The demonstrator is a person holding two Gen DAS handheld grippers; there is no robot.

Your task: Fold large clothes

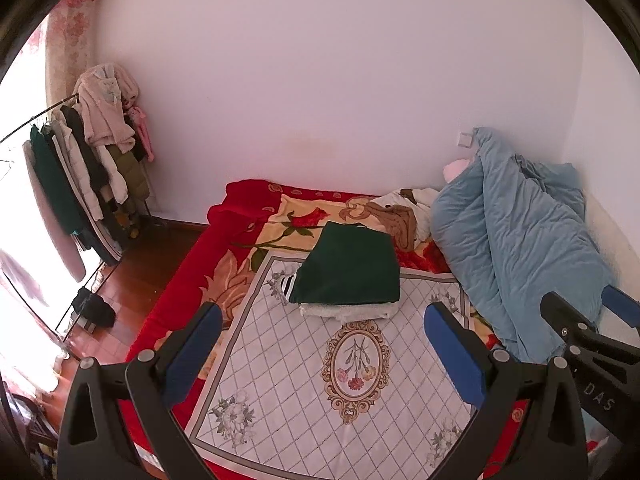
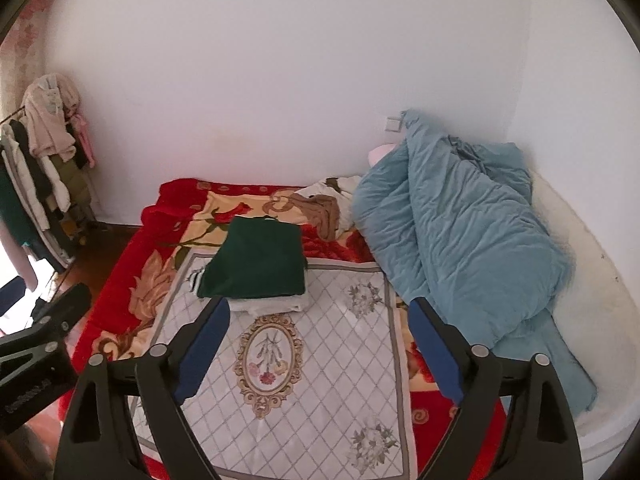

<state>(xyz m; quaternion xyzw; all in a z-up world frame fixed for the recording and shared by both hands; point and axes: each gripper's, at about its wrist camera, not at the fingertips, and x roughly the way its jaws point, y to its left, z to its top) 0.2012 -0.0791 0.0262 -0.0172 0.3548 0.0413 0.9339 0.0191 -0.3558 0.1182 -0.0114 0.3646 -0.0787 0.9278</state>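
Left wrist view, my left gripper [image 1: 320, 344]: I am holding it above the bed with the jaws standing wide apart and nothing between the blue pads.
Left wrist view, folded pile: I am looking at a dark green folded garment of thick soft fabric [image 1: 350, 270] lying on a pale folded knit [image 1: 352, 312]; a black-and-white striped cuff is poking out at its left edge.
Left wrist view, where it lies: the pile is resting on the grey diamond-patterned cloth with a floral medallion [image 1: 280, 360], which is spread over the red rose-printed blanket [image 1: 168, 304].
Left wrist view, other clothes: a brown and white crumpled heap of garments [image 1: 404, 212] is waiting just behind the pile, beside the bunched pale blue quilt [image 1: 516, 240].
Right wrist view, my right gripper [image 2: 320, 344]: I am seeing its jaws spread wide too, empty, hovering near the front of the pile.
Right wrist view, handling: I am judging the dark green folded garment [image 2: 256, 264] as soft, limp and fairly bulky, not fragile; it is likely to sag and unfold if pinched at one point.
Right wrist view, where to hold: I am reckoning on taking the next piece, the brown and white crumpled heap of garments [image 2: 324, 208], at two well-separated edges such as shoulders or hem corners, one gripper each.
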